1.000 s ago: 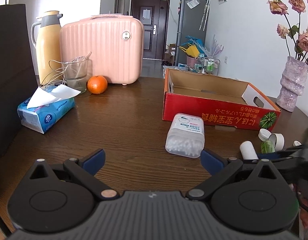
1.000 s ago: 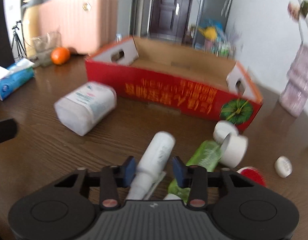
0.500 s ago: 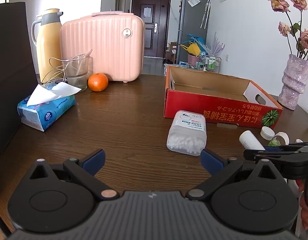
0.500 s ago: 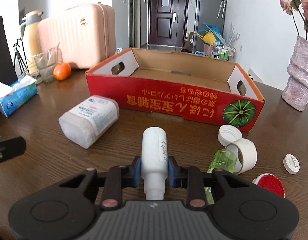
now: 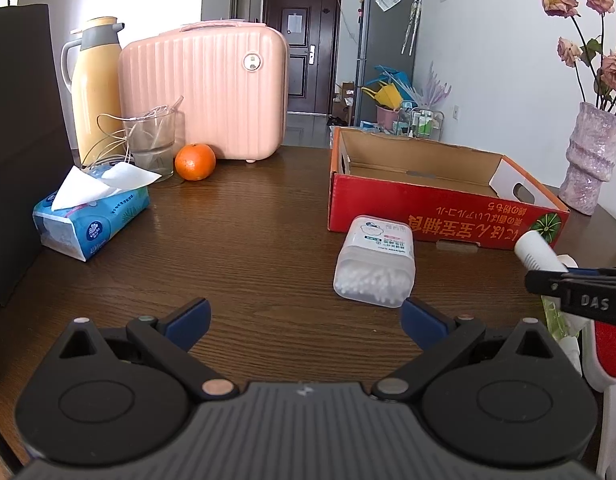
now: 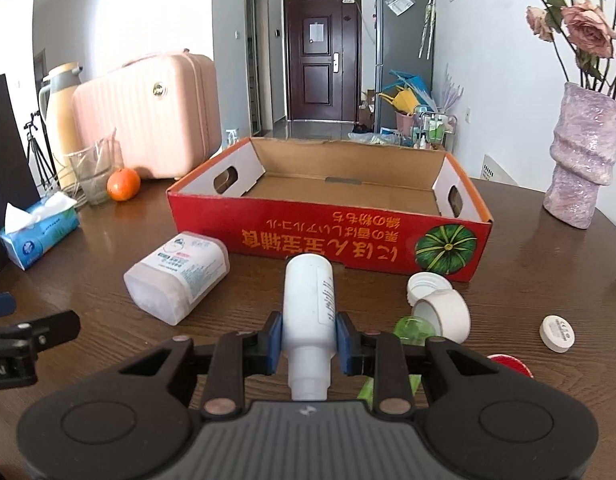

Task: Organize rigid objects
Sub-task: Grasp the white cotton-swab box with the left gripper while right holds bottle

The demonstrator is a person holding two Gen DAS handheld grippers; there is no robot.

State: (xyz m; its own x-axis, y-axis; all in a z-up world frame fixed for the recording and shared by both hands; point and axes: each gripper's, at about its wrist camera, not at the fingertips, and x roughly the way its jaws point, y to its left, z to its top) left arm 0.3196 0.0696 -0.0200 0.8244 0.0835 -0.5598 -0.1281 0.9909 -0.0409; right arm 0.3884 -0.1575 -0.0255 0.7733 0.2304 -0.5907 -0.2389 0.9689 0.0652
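Right wrist view, centre frame: red cardboard box [image 6: 328, 236], empty, yellow upside-down script and a pumpkin picture on its front wall. Left of centre: cotton-swab tub [image 6: 176, 276], lying on the table. Lower centre: white bottle [image 6: 308, 308], clamped in the right gripper [image 6: 308, 340], base toward the box; carry it over the front wall before release. Left gripper [image 5: 304, 316]: spread wide, empty. "DAS" legible on one gripper arm.

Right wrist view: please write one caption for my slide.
Right gripper holding a white bottle before the empty red box.
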